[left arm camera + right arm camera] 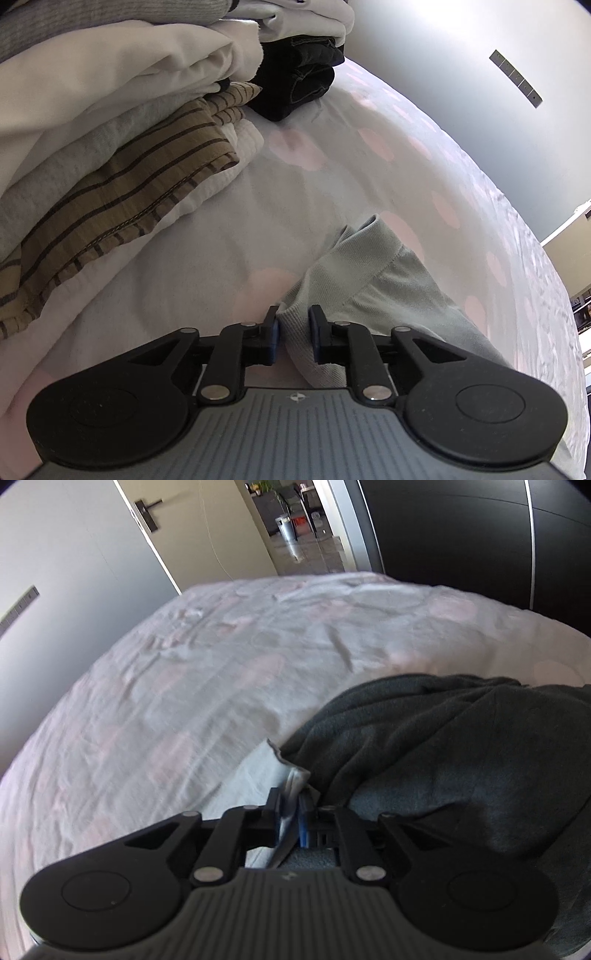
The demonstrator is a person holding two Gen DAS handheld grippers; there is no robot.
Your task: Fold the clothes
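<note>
A pale grey-green garment [369,280] lies on the bed at the lower right of the left wrist view. Its ribbed edge fills the narrow gap between the pads of my left gripper [295,325], which is shut on it. In the right wrist view a thin fold of the same pale fabric [258,771] stands between the fingers of my right gripper [290,806]. It leans on the left pad, and the blue right pad [303,827] shows free of it, so the jaws stand slightly open. A dark grey garment [424,738] lies heaped just right of that gripper.
The bed sheet [295,184], pale with pink dots, spreads wide ahead [184,701]. A pile of clothes [110,147] with a striped tan piece and a black garment [299,81] sits at the left. A door [110,535], a doorway [295,528] and a dark wardrobe [461,535] stand beyond the bed.
</note>
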